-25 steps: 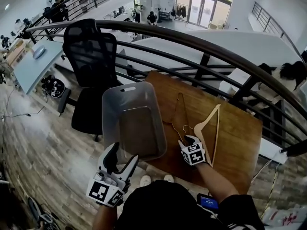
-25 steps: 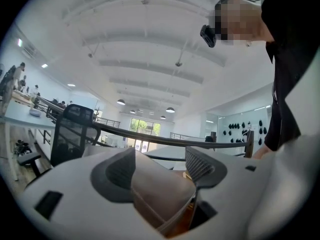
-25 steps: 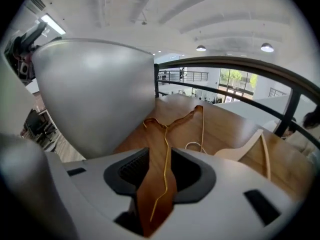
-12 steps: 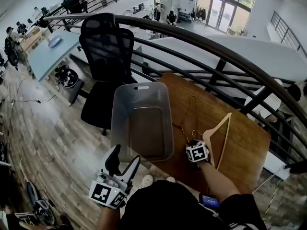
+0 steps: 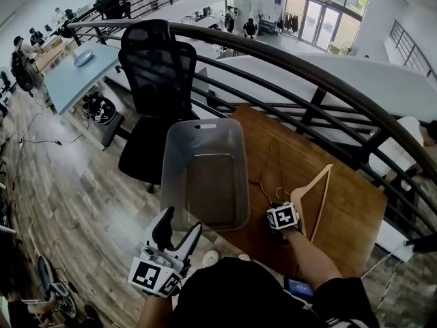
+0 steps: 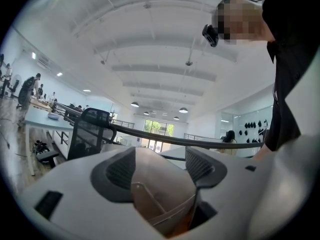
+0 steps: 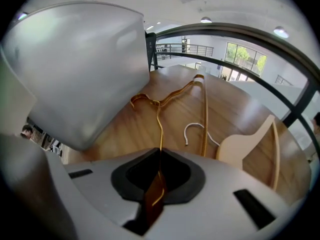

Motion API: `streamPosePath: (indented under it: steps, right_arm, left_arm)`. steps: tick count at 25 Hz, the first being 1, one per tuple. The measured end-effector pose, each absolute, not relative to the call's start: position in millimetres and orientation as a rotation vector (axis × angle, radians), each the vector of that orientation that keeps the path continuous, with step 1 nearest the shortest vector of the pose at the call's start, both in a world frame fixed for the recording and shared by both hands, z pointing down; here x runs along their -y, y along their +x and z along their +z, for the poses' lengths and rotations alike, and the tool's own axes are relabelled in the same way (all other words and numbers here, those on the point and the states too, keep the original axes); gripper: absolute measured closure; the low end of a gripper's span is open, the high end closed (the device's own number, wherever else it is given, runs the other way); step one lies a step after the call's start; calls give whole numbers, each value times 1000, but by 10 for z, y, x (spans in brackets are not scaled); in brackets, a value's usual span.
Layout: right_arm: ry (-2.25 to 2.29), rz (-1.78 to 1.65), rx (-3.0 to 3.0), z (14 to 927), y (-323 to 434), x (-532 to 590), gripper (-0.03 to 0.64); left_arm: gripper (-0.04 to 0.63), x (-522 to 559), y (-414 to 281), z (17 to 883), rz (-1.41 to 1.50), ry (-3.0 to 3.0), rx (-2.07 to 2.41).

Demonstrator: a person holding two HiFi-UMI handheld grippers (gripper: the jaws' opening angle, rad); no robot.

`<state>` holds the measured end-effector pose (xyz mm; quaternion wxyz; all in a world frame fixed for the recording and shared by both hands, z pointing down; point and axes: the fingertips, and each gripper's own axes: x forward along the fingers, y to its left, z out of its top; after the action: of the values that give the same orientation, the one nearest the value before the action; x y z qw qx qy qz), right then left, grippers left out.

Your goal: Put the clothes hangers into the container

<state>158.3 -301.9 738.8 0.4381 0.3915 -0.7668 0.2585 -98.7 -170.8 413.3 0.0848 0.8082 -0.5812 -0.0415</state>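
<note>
A clear plastic container (image 5: pixel 205 125) stands on the wooden table (image 5: pixel 348 203), at its left end. To its right lie a thin copper wire hanger (image 5: pixel 272 162) and a pale wooden hanger (image 5: pixel 317 200). My right gripper (image 5: pixel 276 202) is at the near end of the wire hanger. Its jaws are closing, and in the right gripper view the wire (image 7: pixel 170 96) runs straight into my right gripper (image 7: pixel 160 159), pinched between the pads. The wooden hanger (image 7: pixel 250 144) lies beside it. My left gripper (image 5: pixel 179 225) hovers open and empty before the container's near wall (image 6: pixel 165 194).
A black mesh office chair (image 5: pixel 160 67) stands beyond the container on the plank floor. A dark curved railing (image 5: pixel 328 80) runs along the table's far side. The container's side wall (image 7: pixel 85 64) rises close to the left of the right gripper.
The head view has swung slightly. Both grippers keep their places; the right one stays at the near end of the wire hanger.
</note>
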Motion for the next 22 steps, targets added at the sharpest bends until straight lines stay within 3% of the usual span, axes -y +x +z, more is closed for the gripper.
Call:
streamPosePath:
  steps: [11, 22]
  right_arm:
    - [1201, 662, 2104, 6627, 1774, 3252, 609]
    - [1211, 492, 2467, 5041, 1415, 3183, 607]
  left_arm:
    - [279, 1764, -899, 4133, -133, 2454, 1668]
    - [279, 1899, -856, 4060, -152, 2526, 1588]
